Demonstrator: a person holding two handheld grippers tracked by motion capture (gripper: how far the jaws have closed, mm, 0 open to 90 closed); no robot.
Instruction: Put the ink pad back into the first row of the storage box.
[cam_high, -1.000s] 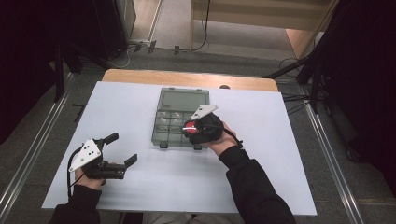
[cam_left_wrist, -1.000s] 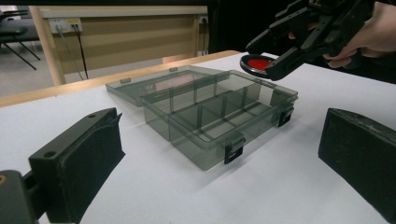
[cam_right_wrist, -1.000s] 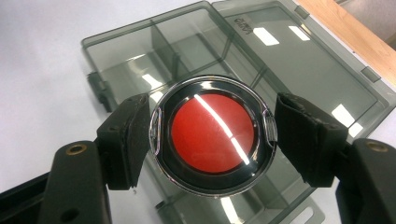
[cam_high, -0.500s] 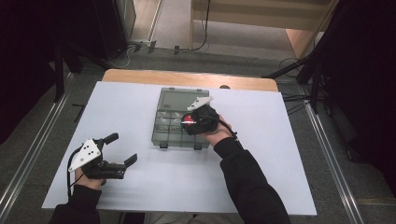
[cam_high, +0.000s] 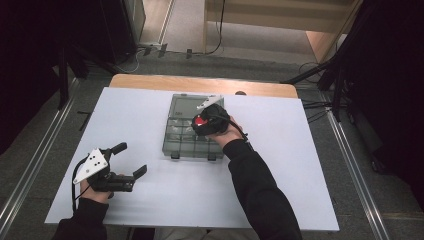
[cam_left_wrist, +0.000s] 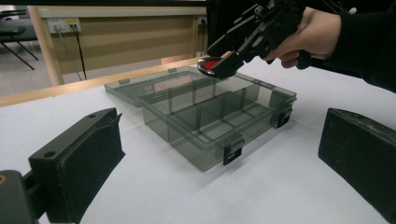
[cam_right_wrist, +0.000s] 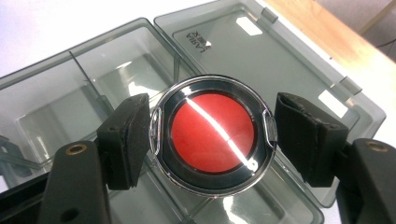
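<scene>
Red-faced round disc (cam_right_wrist: 212, 135), face up, clamped in right gripper (cam_right_wrist: 212, 135) jaws over box (cam_high: 175, 145).

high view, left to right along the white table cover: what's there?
Left tongs → smoky compartment box → right tongs holding the red round disc over the box → bare white table cover.

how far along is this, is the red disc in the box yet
Not yet. Done: the smoky clear plastic compartment box lies open on the white table, lid flat behind it. In hand: the right gripper is shut on the round red disc with black and chrome rim, holding it above the compartments. Left: lowering and releasing it. The left gripper rests open on the table, apart from the box.
</scene>
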